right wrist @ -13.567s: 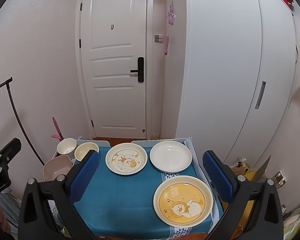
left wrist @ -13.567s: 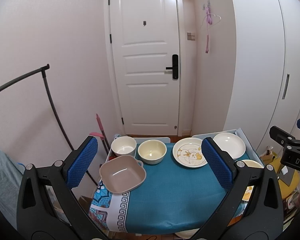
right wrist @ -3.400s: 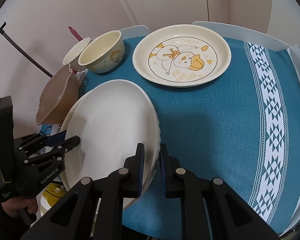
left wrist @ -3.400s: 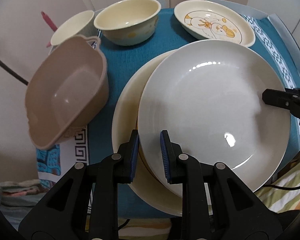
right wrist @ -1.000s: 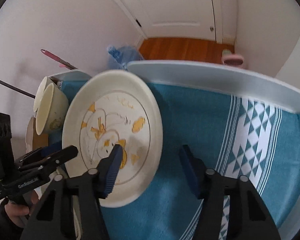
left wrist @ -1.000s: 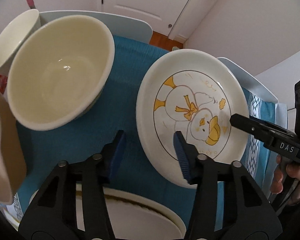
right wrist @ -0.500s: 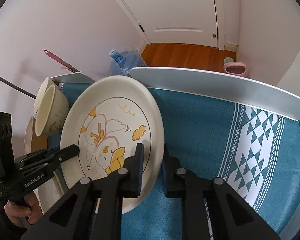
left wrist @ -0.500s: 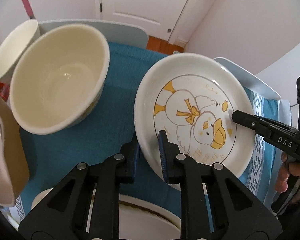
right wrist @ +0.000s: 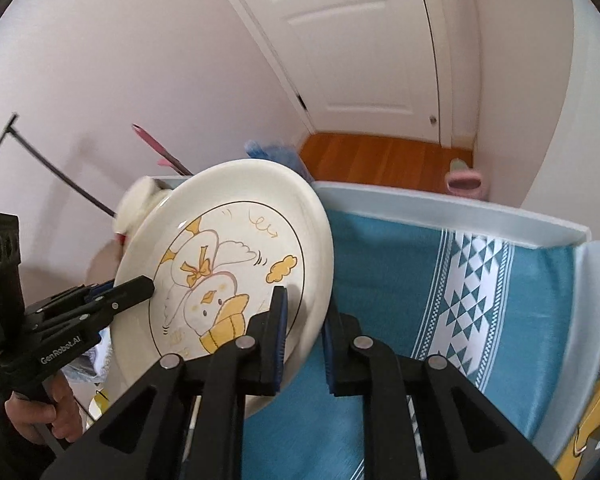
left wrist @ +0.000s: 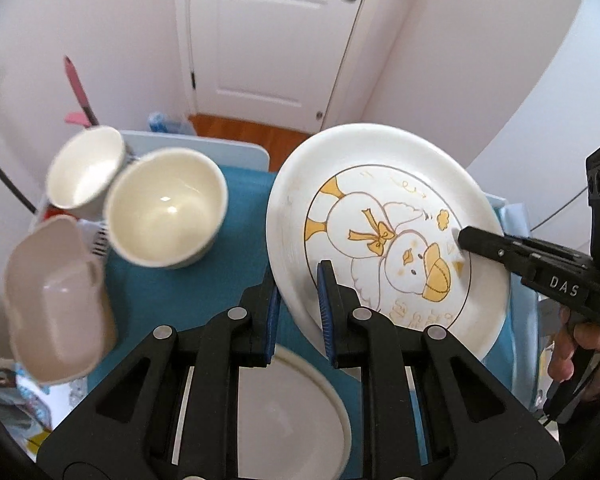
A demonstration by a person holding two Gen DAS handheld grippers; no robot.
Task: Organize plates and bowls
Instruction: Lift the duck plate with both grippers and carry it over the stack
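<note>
I have both claws, left claw and right claw, clamped on the duck plate; the white plate lies directly below, near me.

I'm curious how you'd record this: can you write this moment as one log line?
left gripper: shut on duck plate | right gripper: shut on duck plate | plate: lifted, tilted | below: white plate

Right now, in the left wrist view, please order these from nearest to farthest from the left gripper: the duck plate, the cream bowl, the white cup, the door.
1. Duck plate: clamped at its rim in the left gripper.
2. Cream bowl: on the cloth, up and left.
3. White cup: behind the bowl, farther left.
4. Door: at the back of the room.
</note>
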